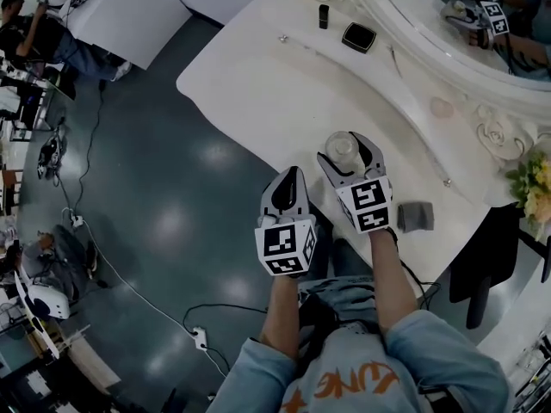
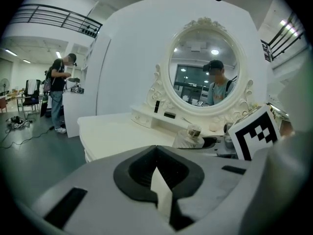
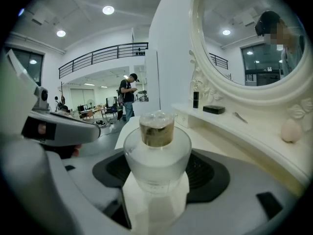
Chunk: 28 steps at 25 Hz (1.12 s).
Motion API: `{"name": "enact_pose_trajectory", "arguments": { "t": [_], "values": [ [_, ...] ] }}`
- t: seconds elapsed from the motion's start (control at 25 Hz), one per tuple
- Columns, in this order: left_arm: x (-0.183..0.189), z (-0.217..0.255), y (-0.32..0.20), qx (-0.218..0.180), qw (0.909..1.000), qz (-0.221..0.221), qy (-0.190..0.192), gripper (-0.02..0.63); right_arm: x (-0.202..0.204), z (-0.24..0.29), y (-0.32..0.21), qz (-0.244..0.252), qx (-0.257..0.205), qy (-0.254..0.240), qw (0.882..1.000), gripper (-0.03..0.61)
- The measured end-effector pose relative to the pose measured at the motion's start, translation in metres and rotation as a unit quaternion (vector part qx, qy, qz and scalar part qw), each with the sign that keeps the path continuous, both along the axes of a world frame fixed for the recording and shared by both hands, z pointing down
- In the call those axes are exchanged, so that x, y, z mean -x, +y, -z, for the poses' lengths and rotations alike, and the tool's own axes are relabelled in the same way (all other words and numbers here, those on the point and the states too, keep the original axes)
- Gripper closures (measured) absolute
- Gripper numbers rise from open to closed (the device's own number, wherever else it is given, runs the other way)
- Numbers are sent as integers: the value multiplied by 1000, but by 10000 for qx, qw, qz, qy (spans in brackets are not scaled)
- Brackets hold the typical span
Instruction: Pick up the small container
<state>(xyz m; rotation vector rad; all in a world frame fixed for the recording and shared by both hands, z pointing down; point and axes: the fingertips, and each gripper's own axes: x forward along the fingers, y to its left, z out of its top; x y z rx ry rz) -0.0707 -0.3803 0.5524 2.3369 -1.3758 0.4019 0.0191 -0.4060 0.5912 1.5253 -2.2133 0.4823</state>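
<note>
Currently my right claw [image 3: 157,180] is clamped on the small frosted glass container with a brownish cap [image 3: 156,148], at the white worktop's [image 1: 258,84] near edge. My left claw [image 2: 157,173] is closed, empty, just beside.

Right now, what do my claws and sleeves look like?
The left claw and right claw are light grey moulded shells with black padded inner faces. Each carries a white cube printed with black square markers. The sleeves are light blue denim.
</note>
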Motion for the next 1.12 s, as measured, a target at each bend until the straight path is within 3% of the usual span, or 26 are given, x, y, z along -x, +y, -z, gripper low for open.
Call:
{"name": "enact_pose_trajectory", "arguments": {
  "t": [0.56, 0.88, 1.12],
  "values": [
    [-10, 76, 40, -943, 9946, 261, 357, 592, -20, 114, 47, 140, -1092, -45, 9939, 252],
    [-17, 124, 66, -1308, 9906, 189, 348, 592, -35, 167, 84, 89, -1408, -195, 9898, 252],
    [-22, 132, 76, -1411, 9895, 123, 296, 592, -40, 178, 96, 95, -1559, -282, 9873, 252]
  ]
}}
